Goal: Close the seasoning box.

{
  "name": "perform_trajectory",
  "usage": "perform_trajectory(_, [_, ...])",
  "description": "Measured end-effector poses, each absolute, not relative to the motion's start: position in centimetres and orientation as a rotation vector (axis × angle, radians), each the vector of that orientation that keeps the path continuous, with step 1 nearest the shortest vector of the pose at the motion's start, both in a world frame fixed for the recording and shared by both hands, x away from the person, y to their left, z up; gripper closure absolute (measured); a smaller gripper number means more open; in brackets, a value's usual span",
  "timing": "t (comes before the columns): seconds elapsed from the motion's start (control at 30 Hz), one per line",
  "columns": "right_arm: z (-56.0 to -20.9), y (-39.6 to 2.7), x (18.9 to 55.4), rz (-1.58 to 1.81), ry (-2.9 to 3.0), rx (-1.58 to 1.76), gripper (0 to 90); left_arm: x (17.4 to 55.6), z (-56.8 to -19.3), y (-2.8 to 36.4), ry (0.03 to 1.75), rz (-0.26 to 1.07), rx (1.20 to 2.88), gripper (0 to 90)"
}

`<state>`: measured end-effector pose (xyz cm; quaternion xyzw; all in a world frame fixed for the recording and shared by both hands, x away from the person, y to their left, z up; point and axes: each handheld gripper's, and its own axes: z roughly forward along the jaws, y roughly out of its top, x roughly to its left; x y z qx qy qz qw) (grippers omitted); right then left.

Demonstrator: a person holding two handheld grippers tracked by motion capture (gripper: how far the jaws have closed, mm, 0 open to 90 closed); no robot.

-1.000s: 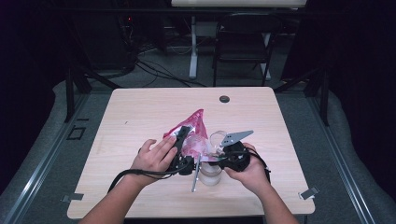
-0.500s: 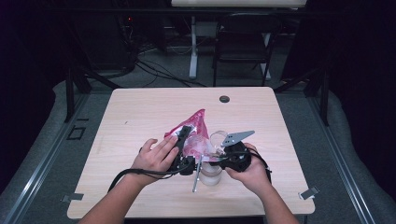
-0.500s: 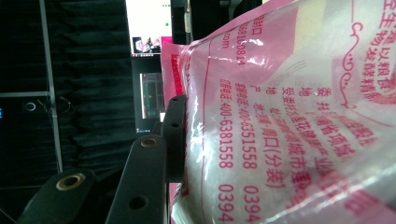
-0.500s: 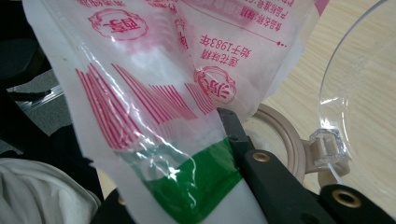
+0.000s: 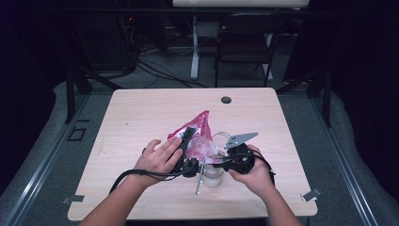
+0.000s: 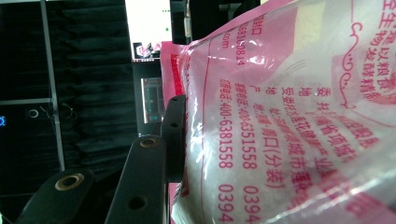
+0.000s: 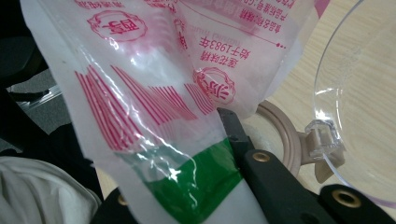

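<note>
A pink printed plastic bag [image 5: 197, 136] is held above the table [image 5: 141, 113], nearer the front edge than the back one and slightly right of the middle. The left gripper [image 5: 188, 141] is pinched on the bag's side; in the left gripper view one black jaw is seen pressed flat against the film [image 6: 289, 121]. The right gripper [image 5: 221, 162] is clamped on the bag's lower edge, where a green band [image 7: 196, 179] is drawn between its jaws. A clear jar [image 5: 212, 174] is seen just below the bag, close to the front edge, with its hinged clear lid [image 7: 359, 102] thrown open beside the bag. A small dark disc [image 5: 226, 100] lies near the back edge, well apart from the hands. Bare wood is left open along the left edge, at both back corners, and along the right edge.
</note>
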<state>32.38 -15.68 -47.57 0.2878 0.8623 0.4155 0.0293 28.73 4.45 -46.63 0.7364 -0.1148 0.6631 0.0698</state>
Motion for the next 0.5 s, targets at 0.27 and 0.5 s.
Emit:
perform_trajectory(0.27, [-47.69,-15.69,32.37,1.275,2.666,0.886,90.0,28.70,-46.74,4.38,-0.356,1.989,2.218,66.9])
perform_trajectory(0.5, [-47.73,-15.55,32.32,1.278,2.666,0.887,90.0,28.53,-46.67,4.43,-0.361,1.998,2.213,66.8])
